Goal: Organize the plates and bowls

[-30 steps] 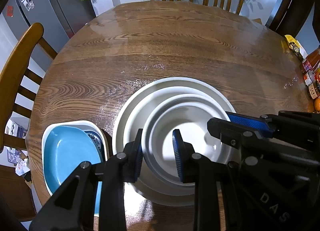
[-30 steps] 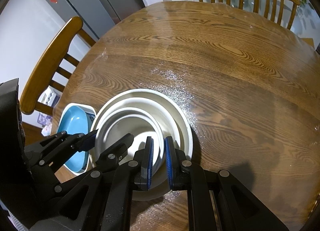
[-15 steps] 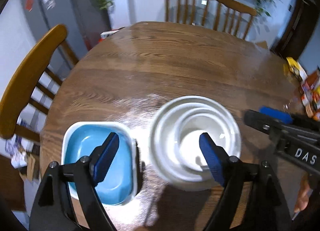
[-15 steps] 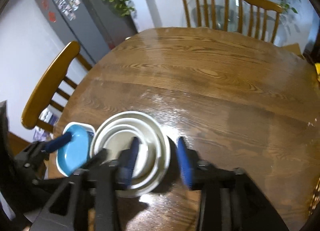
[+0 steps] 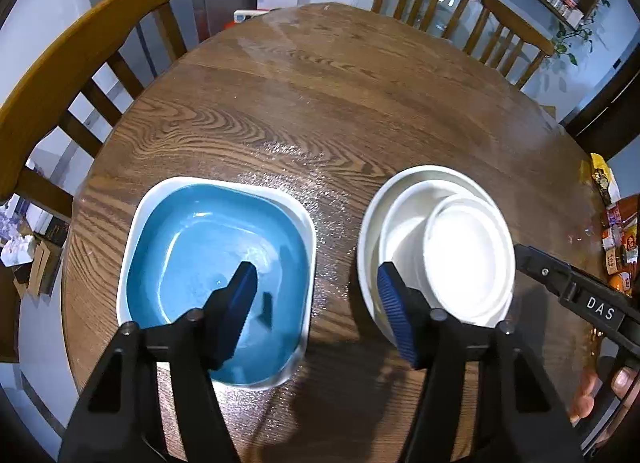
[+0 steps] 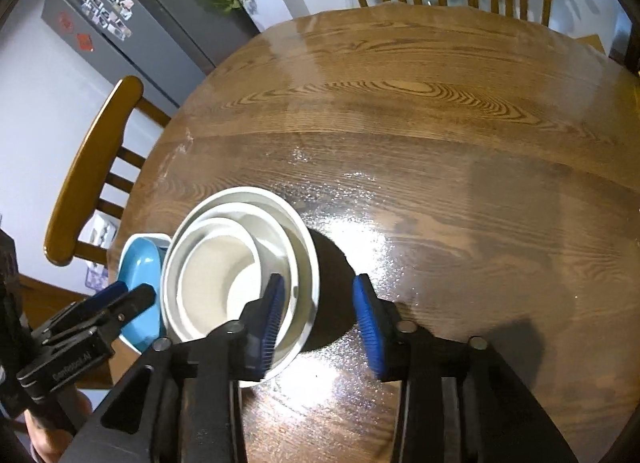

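Your left gripper (image 5: 316, 303) hangs above the near edge of the tabletop (image 5: 340, 103) with its fingers spread wide, gripping nothing; one finger is over the blue square dish (image 5: 216, 263), the other over the rim of the nested white bowls (image 5: 436, 247). Your right gripper (image 6: 320, 315) is likewise spread and empty, straddling the right rim of the nested white bowls (image 6: 240, 263). Both dish groups sit side by side near the tabletop's near-left edge, just apart.
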Demonstrator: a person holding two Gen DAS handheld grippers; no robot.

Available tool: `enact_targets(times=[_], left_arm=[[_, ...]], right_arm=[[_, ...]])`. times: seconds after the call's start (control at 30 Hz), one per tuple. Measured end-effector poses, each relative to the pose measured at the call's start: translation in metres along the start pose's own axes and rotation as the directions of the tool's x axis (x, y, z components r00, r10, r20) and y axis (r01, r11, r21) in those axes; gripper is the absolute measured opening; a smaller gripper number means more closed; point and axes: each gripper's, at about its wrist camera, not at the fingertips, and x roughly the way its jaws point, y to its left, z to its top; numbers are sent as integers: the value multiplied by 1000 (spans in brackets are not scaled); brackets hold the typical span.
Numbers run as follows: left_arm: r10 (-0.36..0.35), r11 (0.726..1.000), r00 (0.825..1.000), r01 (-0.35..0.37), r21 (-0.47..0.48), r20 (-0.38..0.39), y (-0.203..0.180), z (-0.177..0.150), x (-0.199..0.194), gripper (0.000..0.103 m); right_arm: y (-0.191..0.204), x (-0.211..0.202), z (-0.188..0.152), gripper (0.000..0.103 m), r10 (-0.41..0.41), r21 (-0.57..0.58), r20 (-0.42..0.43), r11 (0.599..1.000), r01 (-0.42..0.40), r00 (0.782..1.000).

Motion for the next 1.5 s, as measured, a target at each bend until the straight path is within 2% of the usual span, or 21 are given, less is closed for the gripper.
enact_targets(times=[0.17,0.3,0.4,0.57,0.7,0.77,0.87,0.93,1.1,1.27,1.4,1.5], left_arm=[[4,1000,1000,-5,-26,-26,6,2,8,53],[-5,1000,999,5,-12,-31,5,5,9,46],[-23,1000,999,23,3,-44,0,5,11,41],[-18,999,997,21,34,-76,-7,4,22,26],[-68,996,994,72,44,-89,-14,6,26,2],[-49,997,996,53,55,-78,-16,5,26,1],[-93,996,993,94,7,-66,-8,4,20,0],[-78,997,996,79,23,-34,-9,4,8,0],[-72,997,997,73,-28,19,21,7,-22,0],[17,994,998,-10,-109,64,66,2,-41,0],[65,985,996,-54,-163,60,97,-4,-41,0],[71,978,997,-64,-200,30,115,-9,-30,0]], right_arm=[[-1,7,2,28,16,14,-17,1000,-16,1000],[-3,5,2,20,1,19,-10,1000,-1,1000],[-5,10,2,18,11,24,-33,1000,-10,999],[-2,21,3,18,10,18,-69,1000,-9,998],[-1,26,2,9,55,33,-71,998,-53,996],[1,24,0,9,50,26,-60,998,-49,997],[-2,18,-3,8,73,41,-51,997,-71,996],[3,9,-3,8,67,22,-35,998,-67,997],[36,-9,5,8,88,-33,-13,996,-89,996],[89,2,2,9,120,-130,-48,984,-126,992],[124,21,-1,9,155,-168,-78,972,-167,985],[140,38,-2,9,145,-192,-109,968,-164,983]])
